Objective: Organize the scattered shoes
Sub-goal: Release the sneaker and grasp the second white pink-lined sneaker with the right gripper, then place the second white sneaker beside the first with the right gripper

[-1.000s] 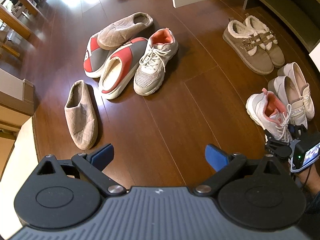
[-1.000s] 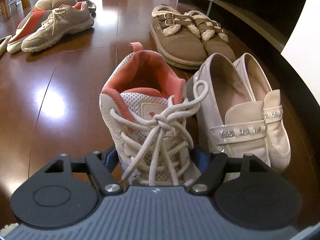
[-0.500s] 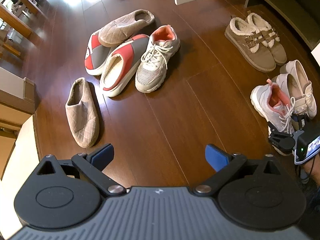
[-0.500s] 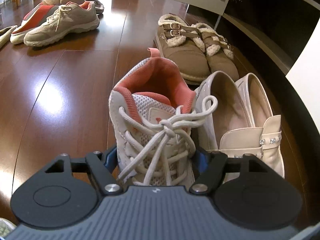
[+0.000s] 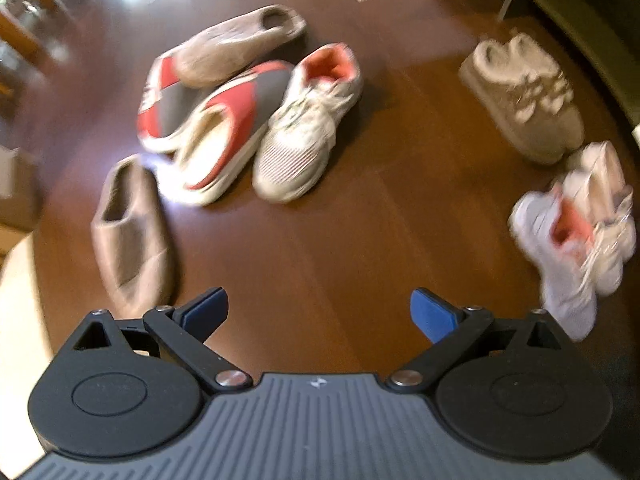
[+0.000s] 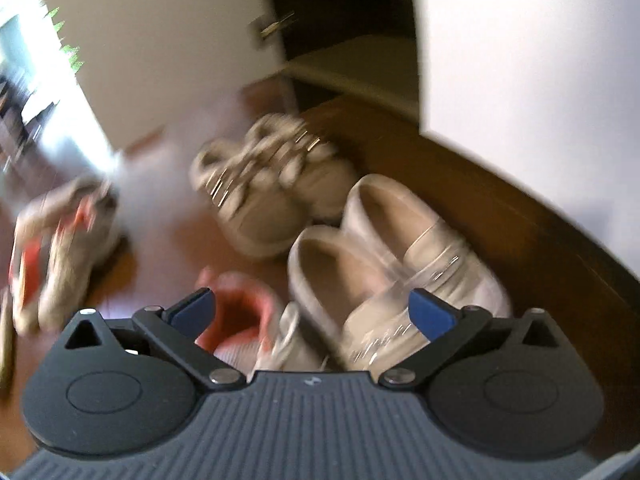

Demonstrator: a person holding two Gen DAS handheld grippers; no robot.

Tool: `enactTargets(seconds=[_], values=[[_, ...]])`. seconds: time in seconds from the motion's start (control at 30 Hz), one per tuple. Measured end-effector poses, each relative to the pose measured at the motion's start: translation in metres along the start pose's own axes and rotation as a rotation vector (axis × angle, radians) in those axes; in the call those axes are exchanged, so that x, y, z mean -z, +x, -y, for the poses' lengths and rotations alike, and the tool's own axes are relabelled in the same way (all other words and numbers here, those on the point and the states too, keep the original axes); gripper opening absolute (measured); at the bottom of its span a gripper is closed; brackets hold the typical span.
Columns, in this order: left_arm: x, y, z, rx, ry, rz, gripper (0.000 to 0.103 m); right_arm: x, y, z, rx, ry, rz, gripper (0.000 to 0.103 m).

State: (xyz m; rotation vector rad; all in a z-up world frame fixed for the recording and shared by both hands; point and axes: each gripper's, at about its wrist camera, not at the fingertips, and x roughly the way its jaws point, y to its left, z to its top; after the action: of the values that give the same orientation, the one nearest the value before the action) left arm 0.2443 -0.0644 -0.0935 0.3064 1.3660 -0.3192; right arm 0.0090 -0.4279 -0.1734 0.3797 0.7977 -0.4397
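on a dark wooden floor (image 5: 332, 240), a white sneaker with a coral lining (image 5: 560, 248) lies just beside a pair of cream loafers (image 6: 384, 256), with fleece-lined tan buckled shoes (image 6: 264, 184) behind them near an open white cabinet door (image 6: 168, 48) and its shelves. further left, the matching sneaker (image 5: 308, 128) sits against two red-and-grey slippers (image 5: 224, 136), a tan slipper (image 5: 236, 48) on top and another (image 5: 128, 232) apart. the right gripper (image 6: 312, 308), clamped on the sneaker a second ago, is opening wide and has lifted off it; nothing is pressed between its fingers. the left gripper (image 5: 320, 312) hangs spread wide and empty, now lower over bare floor. both views are blurred.
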Motion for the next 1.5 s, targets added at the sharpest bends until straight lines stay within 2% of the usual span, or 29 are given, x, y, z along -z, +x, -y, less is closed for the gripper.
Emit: enactTargets(seconds=[0.1,0.13,0.27,0.33,0.4,0.5,0.6,0.63,0.67,0.7,0.8,0.87,0.97,1.07,1.17,1.23,1.3,1.33,1.37,1.4,1.5], values=[[-0.039,0.026,-0.002,0.068,0.034,0.020,0.099,-0.027,0.000,0.006,0.006,-0.005,0.023,0.102],[-0.057,0.038,-0.001,0.069,0.064,0.027,0.099,-0.034,0.002,0.007,0.005,-0.007,0.027,0.102],[-0.133,0.084,0.003,0.016,0.166,0.077,0.096,-0.043,0.023,0.012,-0.003,0.037,-0.007,0.102],[-0.163,0.103,0.000,-0.006,0.178,0.091,0.096,-0.043,0.037,0.012,-0.007,0.057,-0.039,0.102],[-0.197,0.130,-0.009,-0.001,0.150,0.072,0.095,-0.039,0.043,0.012,-0.012,0.055,-0.060,0.102],[-0.226,0.176,-0.020,0.025,0.115,-0.018,0.095,-0.028,0.051,0.009,-0.025,0.039,-0.098,0.102],[-0.235,0.212,-0.024,-0.045,0.134,-0.081,0.069,-0.018,0.060,0.007,-0.028,0.029,-0.151,0.102],[-0.236,0.221,-0.024,-0.078,0.150,-0.087,0.043,-0.016,0.062,0.007,-0.032,0.031,-0.165,0.102],[-0.235,0.227,-0.025,-0.116,0.165,-0.091,0.020,-0.014,0.065,0.006,-0.038,0.036,-0.180,0.102],[-0.234,0.233,-0.026,-0.153,0.188,-0.096,0.021,-0.012,0.068,0.005,-0.046,0.041,-0.194,0.102],[-0.228,0.233,-0.023,-0.141,0.239,-0.085,0.020,-0.007,0.073,0.001,-0.082,0.049,-0.234,0.102],[-0.221,0.234,-0.011,-0.177,0.291,-0.077,0.019,-0.002,0.074,-0.003,-0.110,0.049,-0.249,0.102],[-0.204,0.231,0.010,-0.207,0.284,-0.097,0.015,0.003,0.074,-0.007,-0.117,0.041,-0.258,0.102],[-0.184,0.211,0.015,-0.088,0.105,-0.164,0.015,0.002,0.065,-0.012,-0.141,0.027,-0.235,0.102],[-0.141,0.201,0.027,-0.024,-0.038,-0.283,0.016,0.002,0.057,-0.016,-0.170,0.030,-0.220,0.102],[-0.099,0.204,0.029,0.059,-0.204,-0.394,0.018,0.007,0.053,-0.026,-0.211,0.025,-0.220,0.102],[-0.064,0.202,0.043,0.105,-0.216,-0.422,0.021,0.013,0.049,-0.037,-0.245,0.010,-0.222,0.102],[-0.051,0.198,0.048,0.101,-0.200,-0.419,0.028,0.017,0.045,-0.044,-0.265,-0.012,-0.224,0.102],[-0.043,0.194,0.051,0.098,-0.193,-0.416,0.029,0.023,0.041,-0.051,-0.282,-0.038,-0.226,0.102],[-0.034,0.183,0.053,0.100,-0.186,-0.401,0.031,0.031,0.035,-0.062,-0.305,-0.091,-0.239,0.102],[0.000,0.114,0.055,0.127,-0.155,-0.292,0.043,0.052,0.024,-0.086,-0.337,-0.213,-0.265,0.102]])
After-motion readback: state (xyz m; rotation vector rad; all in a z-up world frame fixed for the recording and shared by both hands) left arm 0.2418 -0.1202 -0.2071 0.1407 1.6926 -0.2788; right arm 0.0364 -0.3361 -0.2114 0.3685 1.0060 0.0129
